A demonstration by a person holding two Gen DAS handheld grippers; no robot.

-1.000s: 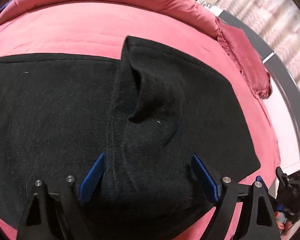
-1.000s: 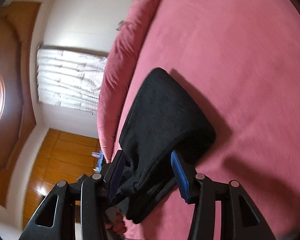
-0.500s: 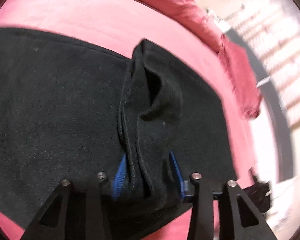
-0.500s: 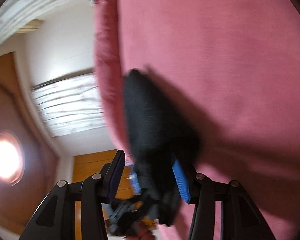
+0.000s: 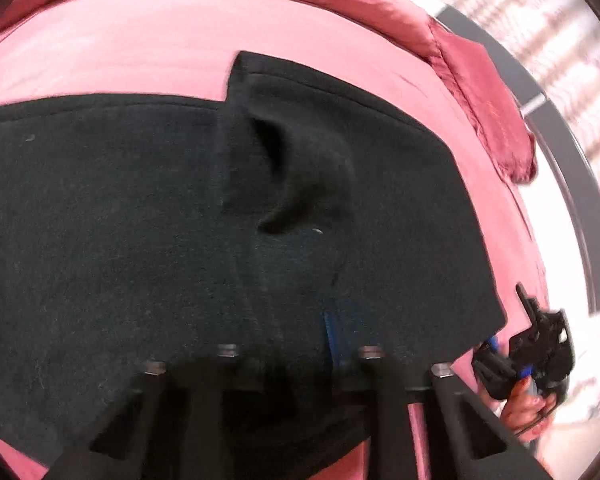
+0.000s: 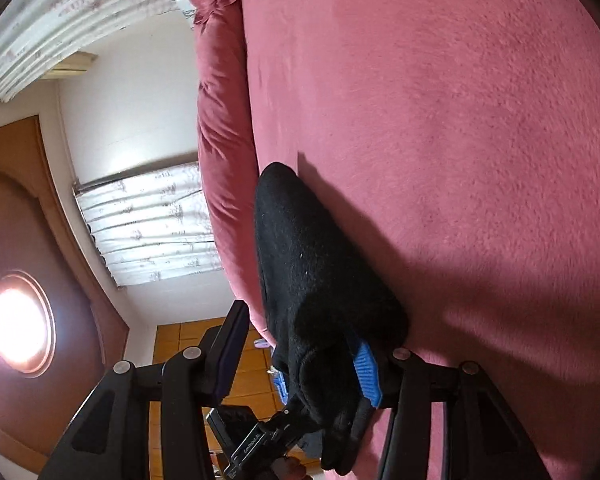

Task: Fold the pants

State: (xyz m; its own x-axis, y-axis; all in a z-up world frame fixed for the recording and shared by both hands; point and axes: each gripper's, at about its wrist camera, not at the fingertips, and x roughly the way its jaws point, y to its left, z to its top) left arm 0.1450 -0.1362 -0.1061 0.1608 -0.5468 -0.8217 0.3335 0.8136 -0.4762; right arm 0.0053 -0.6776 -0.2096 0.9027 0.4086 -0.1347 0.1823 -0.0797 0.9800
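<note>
Black fleece is bunching between the fingers of our left gripper (image 5: 300, 344), which have just been closing: we are seeing them drawn narrow on a raised ridge of the pants (image 5: 140, 220), with one blue pad (image 5: 332, 340) showing against the cloth and the other buried in it. Our right gripper (image 6: 300, 356) is standing about half open, with a thick fold of the same pants (image 6: 320, 280) lying against its blue pad (image 6: 366, 372). The other finger is standing clear of the cloth, so we are judging that side a loose hold, not a firm pinch.

We are reading this as the grasping step before a fold: both ends of the near edge are being taken up. The next move is calling for a firm close on the right, then a lift of both hands together to carry the edge across the garment, keeping the cloth taut so the ridge is not dragging into a wrinkle.

The pants are lying spread on the pink bed (image 5: 140, 40), their far edge running just below a rumpled red quilt (image 5: 480, 92).

The left wrist view is giving us the whole spread of the garment, and the person's other hand on the right gripper at its lower right edge. The right wrist view is showing only one lifted fold and bare bedding, but it is adding the room: a curtained window (image 6: 152, 220), a round lamp (image 6: 18, 322) and wooden flooring.
</note>
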